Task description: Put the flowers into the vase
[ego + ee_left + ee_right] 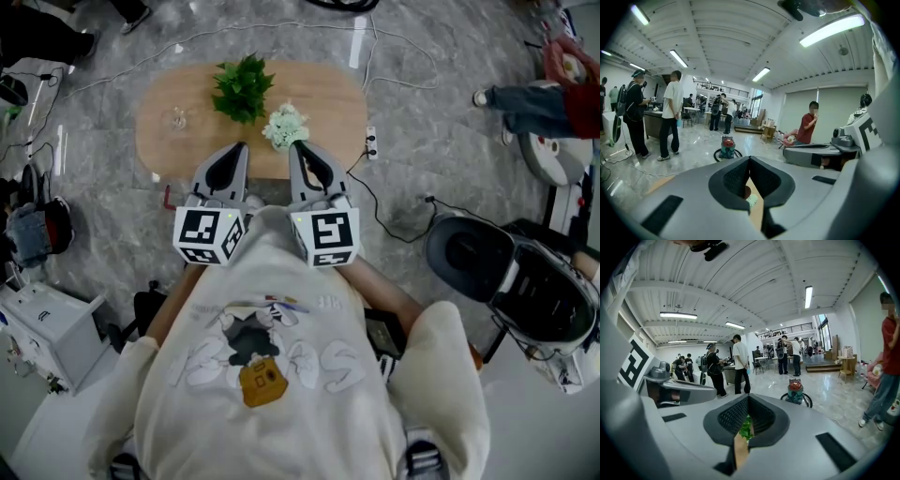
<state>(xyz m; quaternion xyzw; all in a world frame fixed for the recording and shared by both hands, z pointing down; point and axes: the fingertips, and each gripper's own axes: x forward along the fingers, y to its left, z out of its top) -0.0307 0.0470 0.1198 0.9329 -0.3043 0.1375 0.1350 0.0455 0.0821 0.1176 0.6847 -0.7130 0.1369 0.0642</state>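
Note:
An oval wooden table point(323, 94) carries a green leafy bunch point(243, 87), a bunch of pale white flowers point(285, 127) and a small clear glass vase point(175, 119) to the left. My left gripper point(239, 148) and right gripper point(296, 146) hover side by side over the table's near edge, both shut and empty. The right one's tips are just beside the white flowers. In the left gripper view the jaws point(749, 159) meet, with a bit of pale flower point(751, 200) below them. In the right gripper view the jaws point(748, 397) meet over green leaves point(746, 427).
A power strip point(371, 142) and cables lie on the marble floor right of the table. A black-and-white machine point(511, 272) stands at the right, a white box point(42, 328) at the left. Several people stand in the hall, with a vacuum cleaner point(727, 147) on the floor.

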